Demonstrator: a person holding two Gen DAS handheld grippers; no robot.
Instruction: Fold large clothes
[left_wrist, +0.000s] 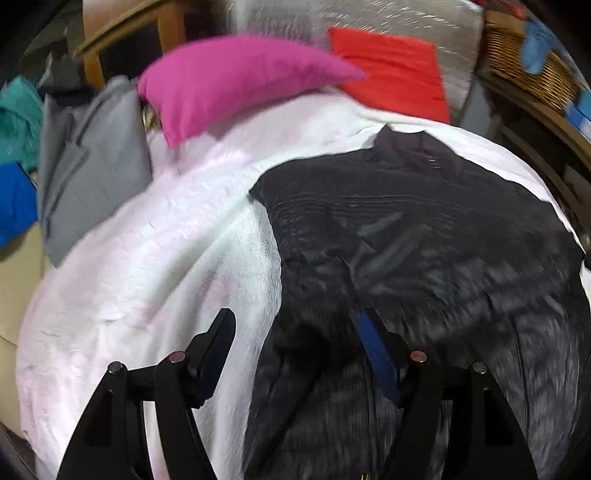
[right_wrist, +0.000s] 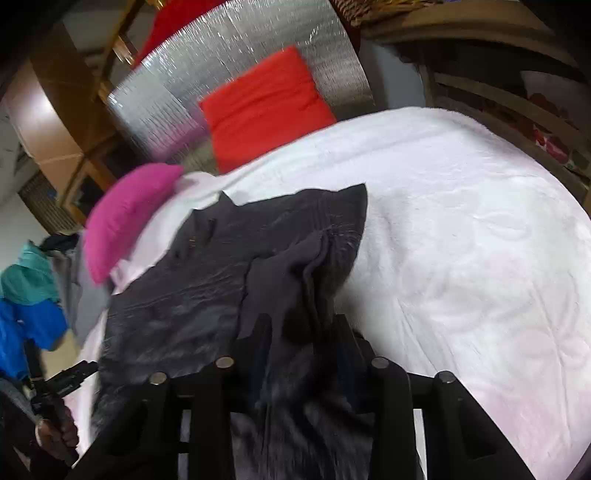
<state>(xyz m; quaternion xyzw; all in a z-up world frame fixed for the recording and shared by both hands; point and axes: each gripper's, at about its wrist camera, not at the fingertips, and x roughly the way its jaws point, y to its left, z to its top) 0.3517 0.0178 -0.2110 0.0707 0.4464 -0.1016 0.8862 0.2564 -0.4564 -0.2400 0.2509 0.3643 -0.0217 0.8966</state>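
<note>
A large black garment (left_wrist: 406, 229) lies spread on a white blanket (left_wrist: 147, 258). My left gripper (left_wrist: 297, 336) hangs over the garment's left edge, jaws wide apart. One finger is over the blanket and the blue-padded finger is over the cloth; neither pad presses on it. In the right wrist view the garment (right_wrist: 207, 280) has a fold bunched on its right side. My right gripper (right_wrist: 303, 332) stands with a hump of that fabric loosely between its parted fingers. The left gripper (right_wrist: 74, 373) shows at the lower left there, held by a hand (right_wrist: 55, 432).
A pink cushion (left_wrist: 229, 81) and a red cushion (left_wrist: 391, 70) lie at the blanket's far end, against a silver foil panel (right_wrist: 229, 62). Grey cloth (left_wrist: 88, 162) and blue and teal clothes (left_wrist: 14, 199) pile at the left. A wicker basket (left_wrist: 528, 62) sits far right.
</note>
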